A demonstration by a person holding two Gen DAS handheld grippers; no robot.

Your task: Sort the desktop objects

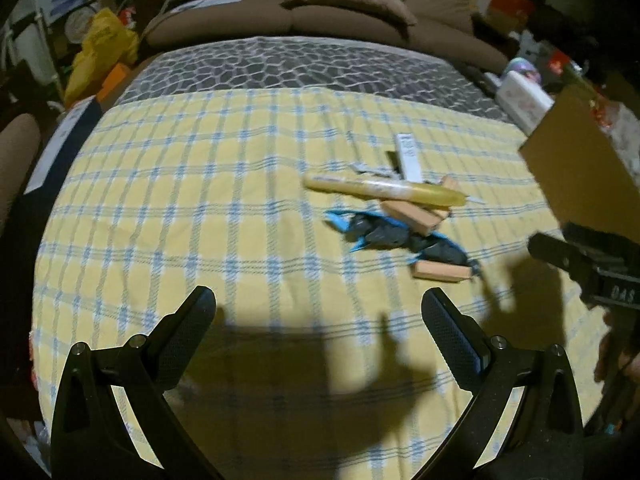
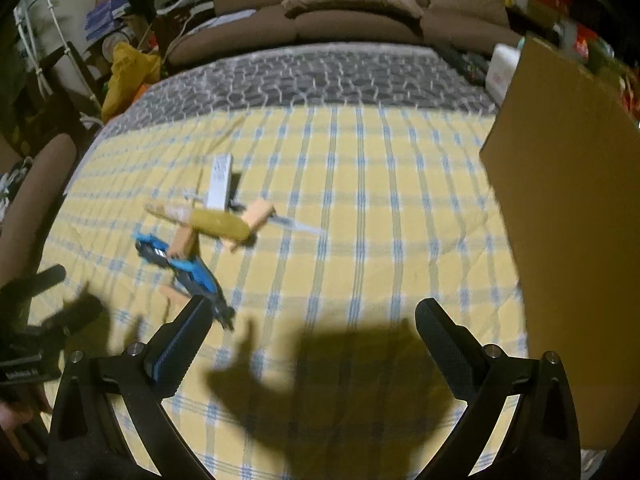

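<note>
A small pile of objects lies on the yellow checked cloth (image 1: 180,208): a yellow marker pen (image 1: 380,190), a white flat stick (image 1: 409,157), tan wooden blocks (image 1: 416,216), one more tan block (image 1: 440,270) and a blue and black toy (image 1: 396,236). My left gripper (image 1: 318,304) is open and empty, near and left of the pile. In the right wrist view the pile sits at left: marker (image 2: 218,224), white stick (image 2: 220,180), blue toy (image 2: 188,270). My right gripper (image 2: 312,312) is open and empty, right of the toy.
A brown cardboard box (image 2: 568,200) stands at the table's right side, also in the left wrist view (image 1: 580,172). A brown sofa (image 1: 320,12) is behind the table. Clutter and a yellow bag (image 1: 102,52) are at far left.
</note>
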